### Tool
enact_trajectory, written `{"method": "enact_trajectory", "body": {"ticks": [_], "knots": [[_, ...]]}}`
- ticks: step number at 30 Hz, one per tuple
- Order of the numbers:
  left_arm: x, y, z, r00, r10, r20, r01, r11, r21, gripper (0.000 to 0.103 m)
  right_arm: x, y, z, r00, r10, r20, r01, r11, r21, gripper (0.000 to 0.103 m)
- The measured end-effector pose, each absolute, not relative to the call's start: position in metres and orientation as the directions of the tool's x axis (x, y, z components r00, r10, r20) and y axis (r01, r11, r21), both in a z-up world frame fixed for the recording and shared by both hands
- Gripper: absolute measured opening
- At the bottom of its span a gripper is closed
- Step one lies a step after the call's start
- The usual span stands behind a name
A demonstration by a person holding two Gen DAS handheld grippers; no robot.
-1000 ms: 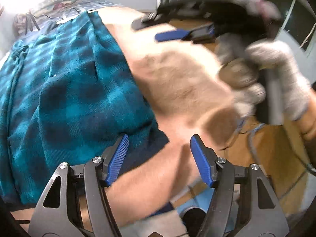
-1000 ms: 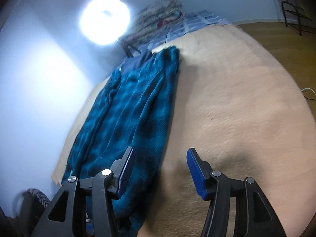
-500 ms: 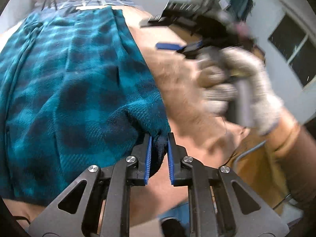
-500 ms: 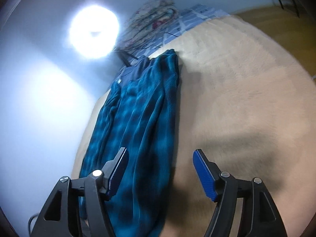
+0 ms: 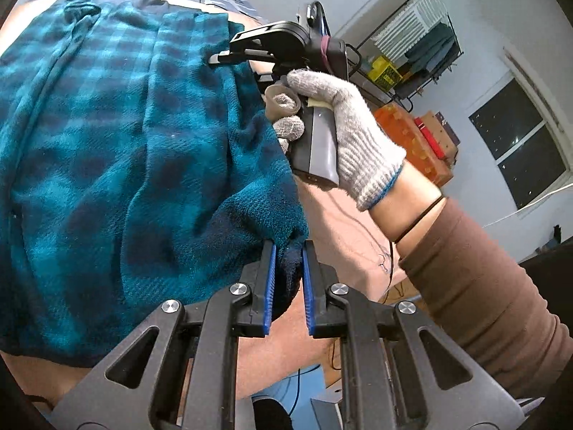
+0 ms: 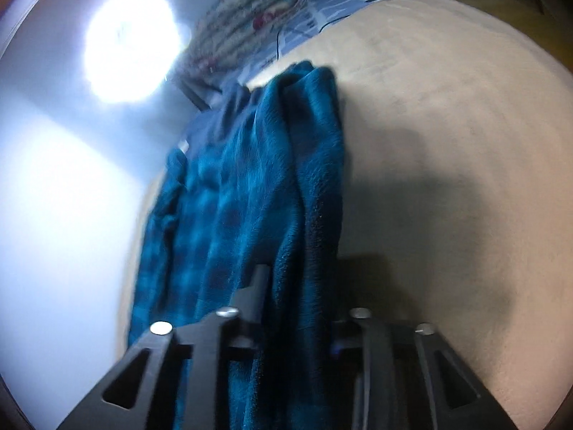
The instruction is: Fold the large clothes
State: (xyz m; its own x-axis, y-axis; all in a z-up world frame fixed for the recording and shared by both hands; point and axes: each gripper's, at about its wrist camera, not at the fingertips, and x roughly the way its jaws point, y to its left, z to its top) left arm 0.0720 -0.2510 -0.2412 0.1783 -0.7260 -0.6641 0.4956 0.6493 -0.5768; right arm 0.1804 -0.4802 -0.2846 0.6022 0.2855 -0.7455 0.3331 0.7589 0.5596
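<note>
Item: teal plaid garment (image 5: 118, 136), lying lengthwise away from me. I am pinching its near corner in the left gripper (image 5: 288, 276); the right gripper (image 6: 297, 308), just closing, is clamping the same edge farther along.

Most open room is on the right side of the tan bed cover (image 6: 447, 143): it's bare there from the near edge right up to the far end. The left half is taken by the teal plaid garment (image 5: 107, 143), spread long from near to far. At the far end a pile of folded blankets (image 6: 247, 25) blocks the way. In the left wrist view, the gloved right hand (image 5: 343, 125) with the right gripper (image 5: 222, 58) sits over the garment's right edge, crowding that strip. Further right, a rack (image 5: 419, 36) and boxes (image 5: 412, 136) fill the floor side.
</note>
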Motion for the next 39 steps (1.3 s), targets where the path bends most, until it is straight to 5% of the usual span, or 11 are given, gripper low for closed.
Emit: {"method": "enact_trajectory", "body": {"ticks": [9,22,27,30,33,35,39], "knots": [[0.083,-0.211,-0.249,0.151,-0.797,-0.585,0.378,0.594,-0.71,0.011,0.211,-0.431,-0.234,0.481,0.059,-0.875,0.36,0.896,0.258,0.01],[0.089,-0.122,-0.267,0.235,-0.8,-0.552,0.211,0.596,-0.775,0.011,0.294,-0.273,-0.221,0.39,-0.154,-0.908,0.092,0.987,-0.128,0.009],[0.087,-0.096,-0.286,0.243,-0.78,-0.577,0.134,0.616,-0.776,0.011,0.311,-0.242,-0.255,0.358,-0.108,-0.927,0.035,0.994,-0.103,0.01],[0.089,-0.092,-0.29,0.242,-0.776,-0.582,0.108,0.618,-0.779,0.011,0.311,-0.241,-0.264,0.359,-0.072,-0.93,0.045,0.997,-0.06,0.029],[0.084,-0.094,-0.289,0.241,-0.771,-0.589,0.117,0.626,-0.771,0.011,0.304,-0.252,-0.249,0.39,0.007,-0.921,0.062,0.998,0.034,0.035],[0.081,-0.096,-0.287,0.241,-0.768,-0.593,0.132,0.631,-0.764,0.011,0.292,-0.258,-0.231,0.44,0.078,-0.895,0.066,0.991,0.118,0.051],[0.081,-0.103,-0.282,0.245,-0.765,-0.595,0.144,0.636,-0.758,0.011,0.247,-0.283,-0.199,0.53,0.144,-0.836,0.109,0.966,0.236,0.051]]}}
